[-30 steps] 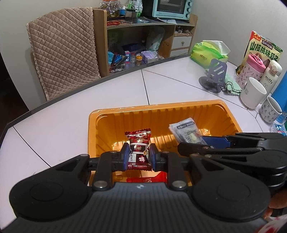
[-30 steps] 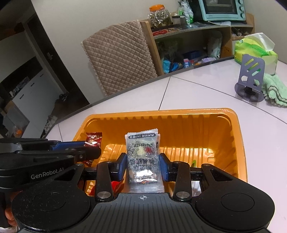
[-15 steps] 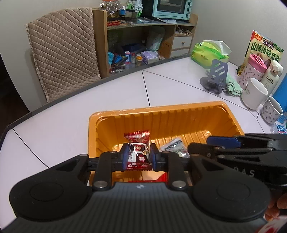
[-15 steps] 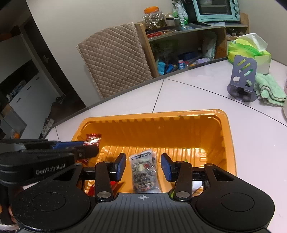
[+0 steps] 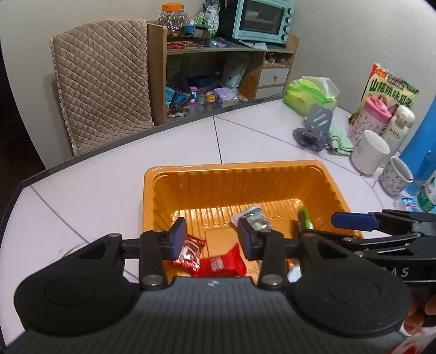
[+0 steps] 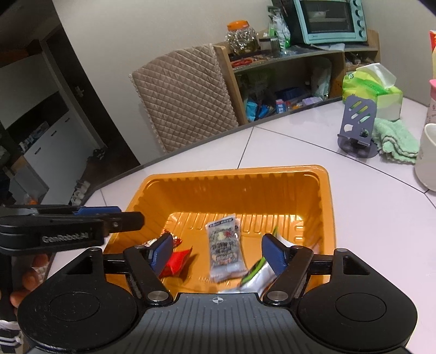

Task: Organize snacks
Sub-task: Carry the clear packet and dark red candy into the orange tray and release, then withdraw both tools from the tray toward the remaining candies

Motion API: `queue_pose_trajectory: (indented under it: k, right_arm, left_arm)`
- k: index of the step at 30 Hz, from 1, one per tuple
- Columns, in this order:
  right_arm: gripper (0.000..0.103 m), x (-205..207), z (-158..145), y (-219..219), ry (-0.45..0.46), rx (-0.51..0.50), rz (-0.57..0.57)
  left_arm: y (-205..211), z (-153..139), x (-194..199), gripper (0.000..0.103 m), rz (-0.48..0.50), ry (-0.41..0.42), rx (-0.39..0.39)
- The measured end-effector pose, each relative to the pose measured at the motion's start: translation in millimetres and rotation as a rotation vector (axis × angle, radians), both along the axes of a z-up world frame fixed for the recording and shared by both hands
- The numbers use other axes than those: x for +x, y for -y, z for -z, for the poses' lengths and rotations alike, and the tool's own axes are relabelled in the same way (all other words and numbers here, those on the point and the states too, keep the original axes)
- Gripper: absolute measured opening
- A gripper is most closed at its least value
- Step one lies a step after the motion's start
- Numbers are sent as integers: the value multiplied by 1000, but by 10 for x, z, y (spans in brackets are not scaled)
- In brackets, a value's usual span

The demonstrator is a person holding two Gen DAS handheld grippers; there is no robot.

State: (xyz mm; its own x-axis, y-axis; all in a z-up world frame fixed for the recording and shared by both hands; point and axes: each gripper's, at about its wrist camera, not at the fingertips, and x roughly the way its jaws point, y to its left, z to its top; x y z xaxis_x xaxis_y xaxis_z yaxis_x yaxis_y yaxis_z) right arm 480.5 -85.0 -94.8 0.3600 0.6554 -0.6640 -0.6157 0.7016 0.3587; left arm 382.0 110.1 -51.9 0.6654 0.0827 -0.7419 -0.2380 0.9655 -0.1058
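Note:
An orange tray sits on the white table. Above its near end my left gripper hangs with its jaws opening and nothing pressed between them. Below it on the tray floor lie a dark red candy packet and a bright red packet. My right gripper is also opening over the tray. The grey nut packet lies flat beneath it, free of the pads. A green and white packet rests near the right finger. Each gripper shows in the other's view: left gripper, right gripper.
Two white mugs, a pink bottle, a snack bag, a grey phone stand, a green cloth and a tissue pack crowd the table's right side. A padded chair and a shelf with an oven stand beyond the far edge.
Both grippers have opened and pulled up and back. The dark red candy left the left jaws and the grey packet left the right jaws; both now lie in the tray.

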Motion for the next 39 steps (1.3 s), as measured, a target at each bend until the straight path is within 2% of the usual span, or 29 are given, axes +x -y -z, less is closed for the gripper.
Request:
queue_pose_trajectory:
  k: [5, 19, 39]
  right_arm:
    - [75, -163, -102, 165, 2, 15, 2]
    - [79, -700, -320, 552, 3, 16, -13]
    - [79, -1396, -312, 874, -28, -8, -33]
  left_arm:
    - [60, -141, -297, 46, -31, 3, -17]
    - [355, -368, -1115, 46, -92, -6, -52]
    - [726, -262, -1990, 47, -142, -38, -83]
